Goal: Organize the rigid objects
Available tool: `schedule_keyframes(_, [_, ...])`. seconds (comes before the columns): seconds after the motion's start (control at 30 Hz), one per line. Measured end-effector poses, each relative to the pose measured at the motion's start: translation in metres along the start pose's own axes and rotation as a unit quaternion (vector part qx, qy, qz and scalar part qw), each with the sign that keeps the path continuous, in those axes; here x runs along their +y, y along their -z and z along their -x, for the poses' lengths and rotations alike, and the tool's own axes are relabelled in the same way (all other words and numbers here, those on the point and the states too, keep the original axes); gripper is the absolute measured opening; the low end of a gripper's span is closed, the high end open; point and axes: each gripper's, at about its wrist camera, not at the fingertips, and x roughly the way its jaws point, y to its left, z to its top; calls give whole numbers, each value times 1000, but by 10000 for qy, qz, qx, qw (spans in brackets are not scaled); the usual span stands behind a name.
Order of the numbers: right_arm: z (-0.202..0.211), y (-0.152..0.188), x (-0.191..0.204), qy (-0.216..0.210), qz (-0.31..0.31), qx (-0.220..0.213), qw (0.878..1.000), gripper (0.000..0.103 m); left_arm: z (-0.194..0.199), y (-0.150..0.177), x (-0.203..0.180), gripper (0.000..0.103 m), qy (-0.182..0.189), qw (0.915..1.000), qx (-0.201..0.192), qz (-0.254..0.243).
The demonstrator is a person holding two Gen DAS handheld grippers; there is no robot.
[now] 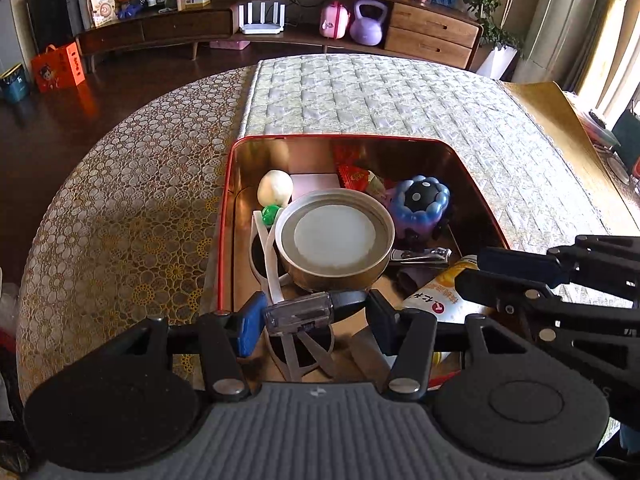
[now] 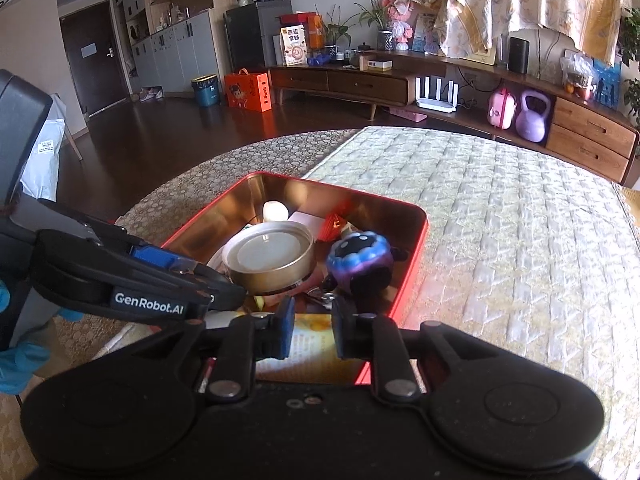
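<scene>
Left wrist view: left tool clamped on small clear stamp over red tin, lower centre; likely dropping it in, release next. Right wrist view: right tool narrow, empty, above tin's near edge.

One red tin; one round lid; one nail clipper; one white ball.

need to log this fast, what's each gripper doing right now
left gripper: shut on a small clear-and-black item, over the red tin.
right gripper: open, holding nothing.
</scene>
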Motion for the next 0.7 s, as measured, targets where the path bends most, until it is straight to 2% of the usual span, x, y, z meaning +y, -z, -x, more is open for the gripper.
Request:
schedule_keyframes(0.13, [6,3,-2,-38,-117,-15,9999,26,5,2,-1,56,-11,10000,-59,33])
schedule_keyframes(0.27, [16,3,-3,-75,-216,-81,9997,32,14,4,-3,70,-17,9999,-137,98])
schedule_keyframes(0.53, [41,1,0,-152,-342,-265,9989,39,40,9,-6,70,-92,9992,-375,136])
schedule_keyframes(0.7, [56,2,3,-167,-364,-250,9989,49,60,13,-9,70,-96,9981,-587,162])
